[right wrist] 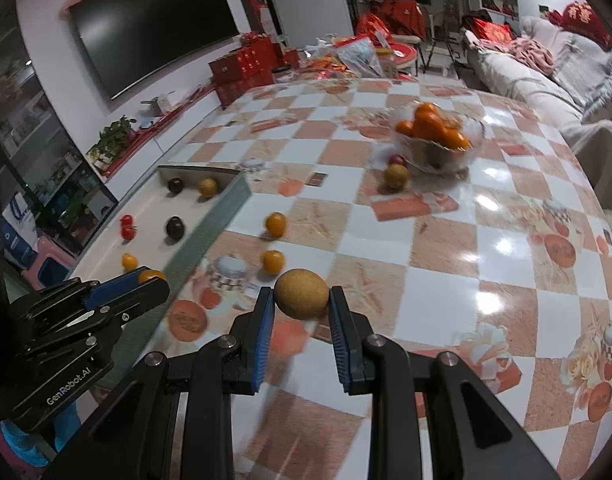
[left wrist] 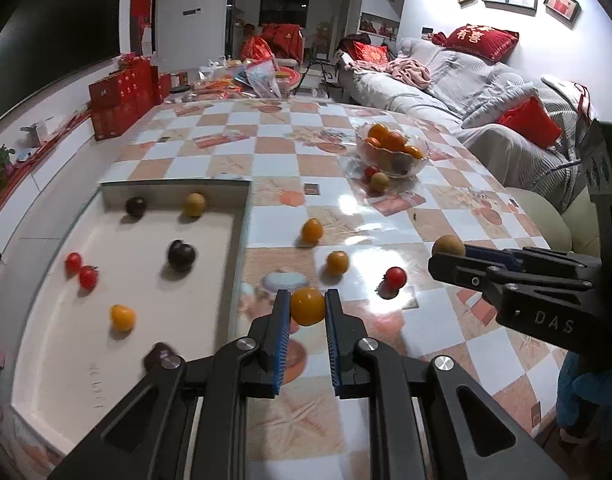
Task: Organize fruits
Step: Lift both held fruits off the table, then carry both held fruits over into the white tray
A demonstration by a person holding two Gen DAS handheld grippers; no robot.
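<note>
Glossy checkered oilcloth in white and terracotta squares is covering the long table in a living room, with a grey sofa running along its far right edge and a dark television screen hanging on the wall beyond its left edge. Stacked red cardboard boxes are sitting at the far left corner. A shallow white rectangular tray with raised grey walls is lying along the table's left edge, carrying two small red cherry tomatoes, two dark purple round fruits, a tan round fruit against its far wall and a yellow-orange tomato. A clear fluted glass bowl piled with smooth oranges is standing toward the right edge, with a small tan fruit just beside it. Loose on the cloth between tray and bowl are lying two yellow-orange tomatoes and one shiny red tomato. The left gripper is clamping a smooth yellow-orange tomato between its ribbed blue pads, above the cloth beside the tray's near right wall. The right gripper is pinching a matte, rough-skinned tan round fruit in its jaws over the middle of the table.
</note>
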